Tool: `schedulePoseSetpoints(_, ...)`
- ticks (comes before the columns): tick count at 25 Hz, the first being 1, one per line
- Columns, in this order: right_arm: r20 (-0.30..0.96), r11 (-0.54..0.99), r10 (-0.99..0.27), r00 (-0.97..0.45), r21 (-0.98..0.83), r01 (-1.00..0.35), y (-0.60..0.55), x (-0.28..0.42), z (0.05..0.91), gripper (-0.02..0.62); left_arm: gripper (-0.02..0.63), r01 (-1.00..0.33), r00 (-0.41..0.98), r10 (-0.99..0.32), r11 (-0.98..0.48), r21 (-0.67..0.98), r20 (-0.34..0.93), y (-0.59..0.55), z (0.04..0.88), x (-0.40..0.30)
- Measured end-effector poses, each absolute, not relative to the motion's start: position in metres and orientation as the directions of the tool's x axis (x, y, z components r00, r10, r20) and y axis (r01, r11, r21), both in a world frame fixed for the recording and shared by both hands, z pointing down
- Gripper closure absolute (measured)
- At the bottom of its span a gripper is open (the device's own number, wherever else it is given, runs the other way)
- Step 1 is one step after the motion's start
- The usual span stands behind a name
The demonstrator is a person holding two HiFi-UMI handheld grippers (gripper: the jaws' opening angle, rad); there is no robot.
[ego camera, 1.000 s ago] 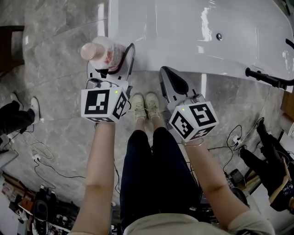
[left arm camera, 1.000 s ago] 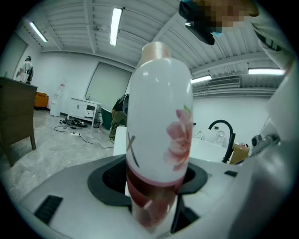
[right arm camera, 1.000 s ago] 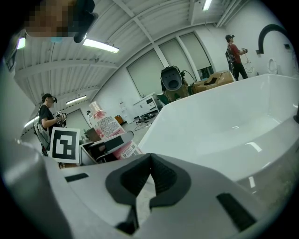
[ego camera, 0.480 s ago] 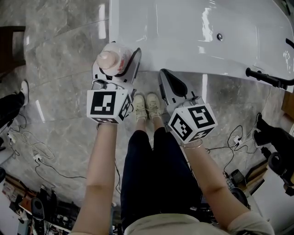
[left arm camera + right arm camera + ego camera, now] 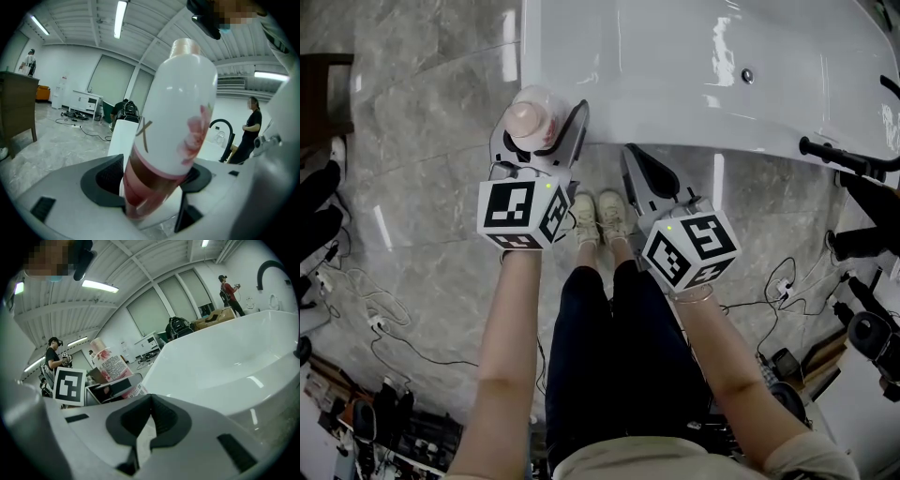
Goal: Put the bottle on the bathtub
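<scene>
Head view: bottle (image 5: 528,114) stood cap up at the near left corner of the bathtub (image 5: 694,75), between the jaws of the left gripper (image 5: 540,126). Right gripper (image 5: 636,155) was beside it, just off the tub's edge.
Left gripper view: jaws wide, having just been opening. Bottle (image 5: 173,117) between the pads, leaning right, not clamped.
Right gripper view: jaws together, nothing between them. Bottle (image 5: 108,364) off to the left, bathtub (image 5: 225,357) ahead
</scene>
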State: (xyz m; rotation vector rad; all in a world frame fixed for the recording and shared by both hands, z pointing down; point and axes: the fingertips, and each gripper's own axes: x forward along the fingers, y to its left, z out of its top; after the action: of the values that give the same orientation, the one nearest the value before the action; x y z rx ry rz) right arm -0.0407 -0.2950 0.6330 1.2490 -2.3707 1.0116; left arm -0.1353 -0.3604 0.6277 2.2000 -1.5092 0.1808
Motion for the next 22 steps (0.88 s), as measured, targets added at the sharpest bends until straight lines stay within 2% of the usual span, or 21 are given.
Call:
schedulePoseSetpoints(6, 0.514, 0.389, -0.613, -0.600, -0.465, -0.796, -0.294, -0.032, 0.621, 0.598, 0.279, -0.905, 0.390, -0.828, -0.265, 0.332, 0.403, -0.347, 0.626, -0.133)
schedulePoseSetpoints(14, 0.505, 0.443, -0.603, -0.617, -0.432, -0.786, -0.280, -0.023, 0.593, 0.598, 0.279, -0.886, 0.349, -0.817, -0.128, 0.445, 0.459, -0.298, 0.620, -0.152)
schedulePoseSetpoints(22, 0.513, 0.462, -0.589, -0.625, -0.420, -0.781, -0.254, -0.008, 0.560, 0.598, 0.281, -0.804, 0.444, -0.793, -0.149, 0.575, 0.416, -0.242, 0.574, -0.132)
